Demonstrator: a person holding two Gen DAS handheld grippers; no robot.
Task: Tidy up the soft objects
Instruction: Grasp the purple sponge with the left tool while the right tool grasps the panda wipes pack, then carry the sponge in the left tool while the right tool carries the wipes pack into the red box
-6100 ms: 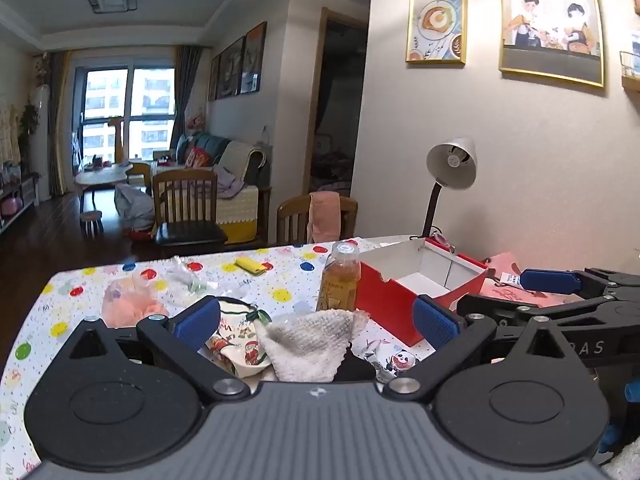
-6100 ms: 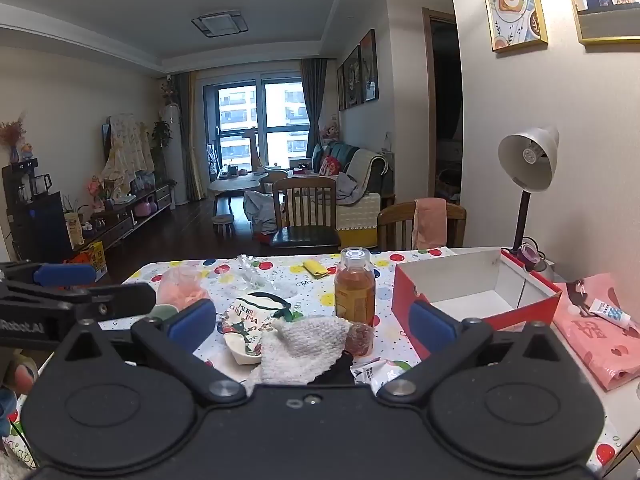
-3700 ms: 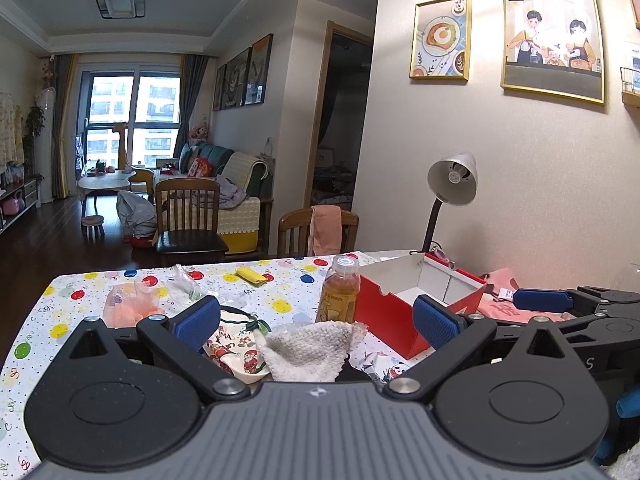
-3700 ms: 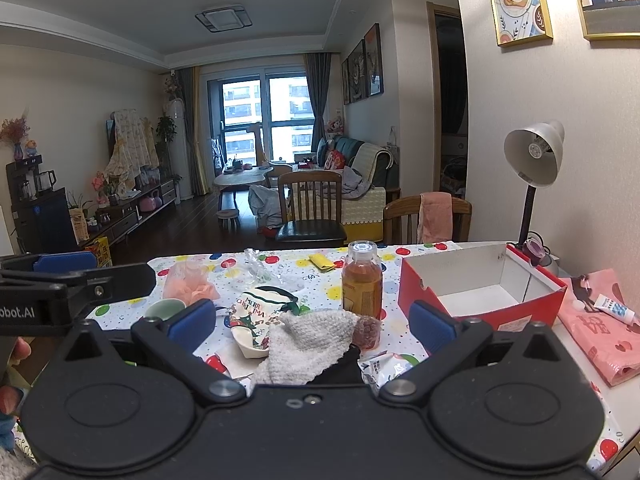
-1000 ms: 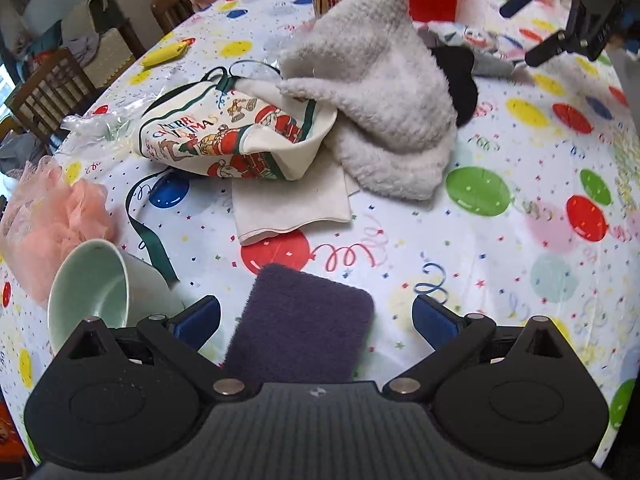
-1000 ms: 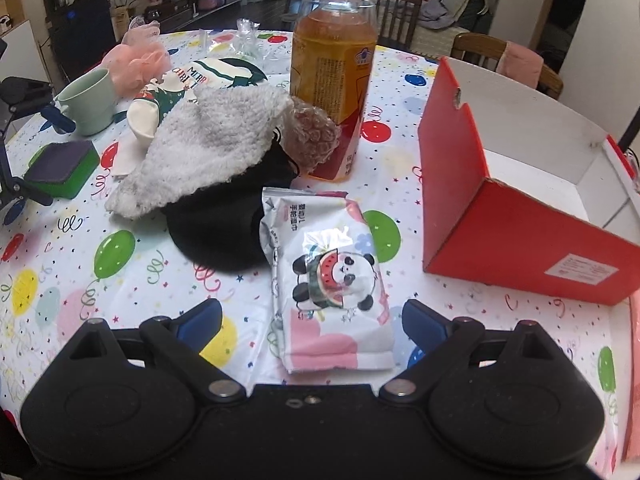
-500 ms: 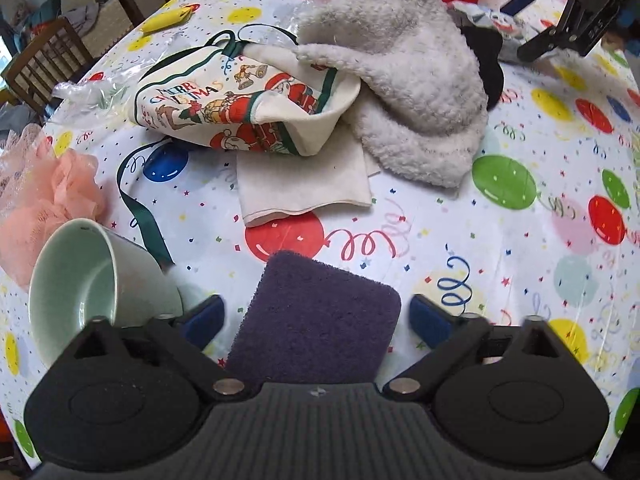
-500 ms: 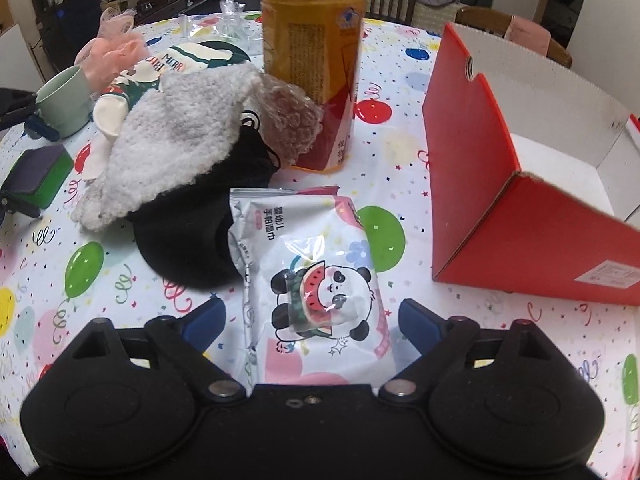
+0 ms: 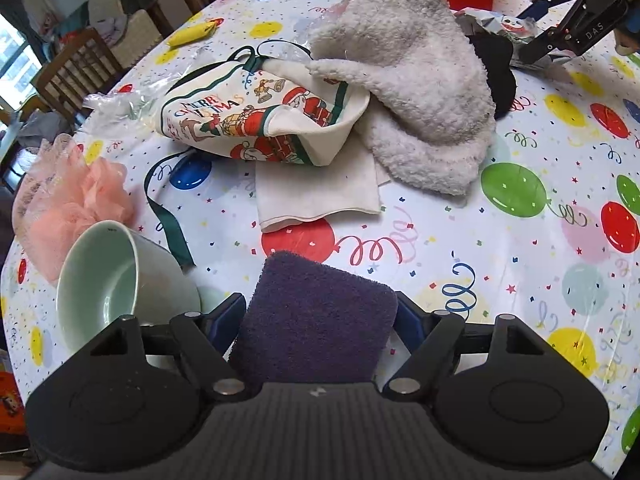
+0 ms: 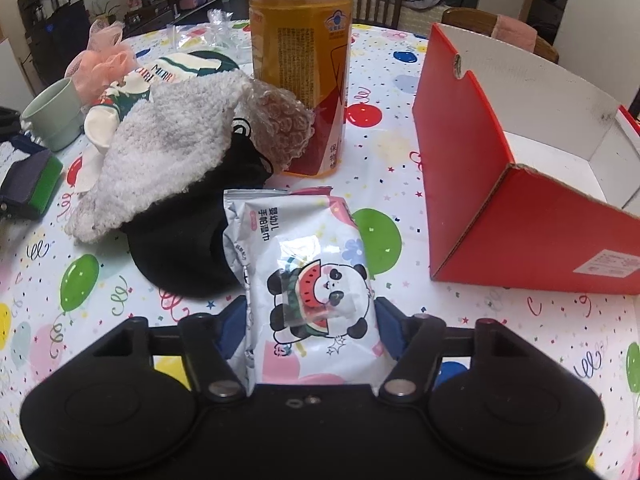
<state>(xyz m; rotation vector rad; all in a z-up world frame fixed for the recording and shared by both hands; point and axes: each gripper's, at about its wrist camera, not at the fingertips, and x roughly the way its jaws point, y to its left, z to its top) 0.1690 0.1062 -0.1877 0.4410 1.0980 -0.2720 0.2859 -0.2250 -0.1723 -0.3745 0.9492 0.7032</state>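
The left tongs have their blue pads pressed against both sides of a dark purple scouring sponge, a rounded rectangle with a coarse, fibrous top; in the right wrist view the same sponge shows a green foam layer beneath.

At 10 o'clock from it a pale green glazed mug lies tilted, and past that sits a peach mesh bath puff. At 12 o'clock lies a cream cloth drawstring bag with green trim and Santa prints, lettered "MERRY CHRISTMAS", on top of a flat folded cream cloth. At 1 o'clock a grey, nubby fleece towel is heaped over a black fabric item.

The right tongs pinch a glossy plastic pack of wet wipes, printed with a panda eating watermelon and Chinese characters. At 12 o'clock stands a clear plastic bottle of amber drink with a yellow and red label, a wad of bubble wrap leaning against it. At 2 o'clock sits an open red cardboard box, white inside, with a small white sticker.

All rests on the bench, covered in a slick white cloth printed with balloons and streamers.
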